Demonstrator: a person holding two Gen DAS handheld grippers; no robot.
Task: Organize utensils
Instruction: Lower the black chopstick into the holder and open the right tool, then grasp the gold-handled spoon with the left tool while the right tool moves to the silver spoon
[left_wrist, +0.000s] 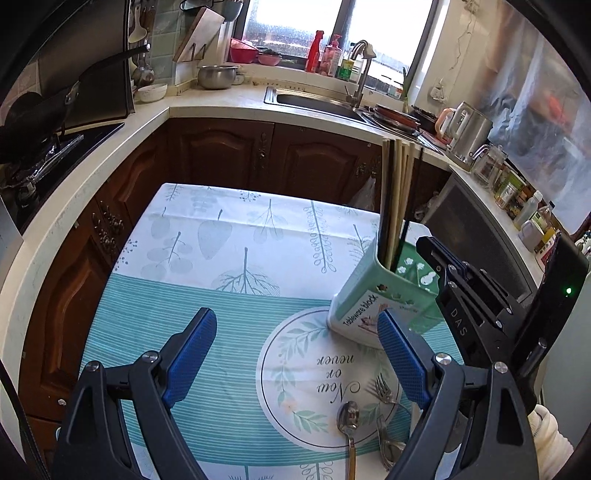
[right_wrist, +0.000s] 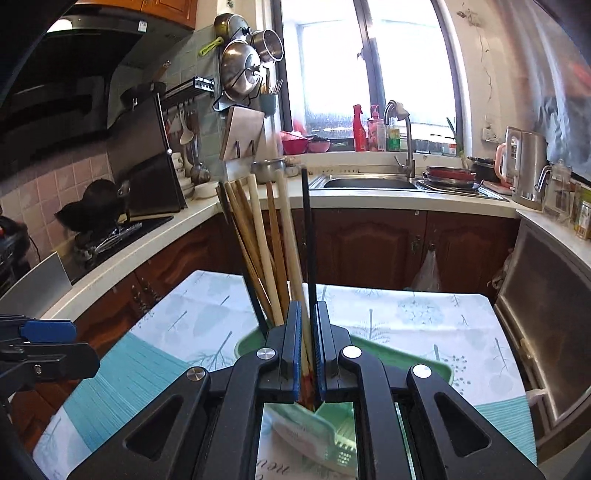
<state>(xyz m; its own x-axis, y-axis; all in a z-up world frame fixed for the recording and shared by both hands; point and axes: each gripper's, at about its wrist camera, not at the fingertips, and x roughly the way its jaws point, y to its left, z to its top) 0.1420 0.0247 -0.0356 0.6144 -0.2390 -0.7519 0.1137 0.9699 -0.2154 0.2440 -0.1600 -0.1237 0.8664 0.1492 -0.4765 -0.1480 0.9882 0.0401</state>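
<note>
Nearest the left wrist camera, the left gripper (left_wrist: 295, 354) hangs tilted down over the table (left_wrist: 166, 295) with its blue pads (left_wrist: 192, 354) spread wide and nothing between them. Just under its right finger lie a spoon (left_wrist: 348, 417) and a fork (left_wrist: 384, 391) on the round print of the tablecloth, with a third piece of cutlery beside them, partly hidden. Beyond these stands the green utensil holder (left_wrist: 373, 295), touching the cloth at the circle's far edge.

The right gripper (right_wrist: 306, 343) reaches over the holder's (right_wrist: 424, 365) rim, angled slightly downward, its pads drawn nearly together on a pale chopstick (right_wrist: 291, 258) — whether they press it firmly cannot be told. Wooden chopsticks (right_wrist: 255, 240) and a black chopstick (right_wrist: 308, 229) stand upright in the same compartment, fanning leftward. From the left wrist view the right gripper's (left_wrist: 439, 258) black body leans in from the right — a pale sleeve (left_wrist: 550, 424) shows below it. Farthest back run the counter and sink (right_wrist: 369, 182).
</note>
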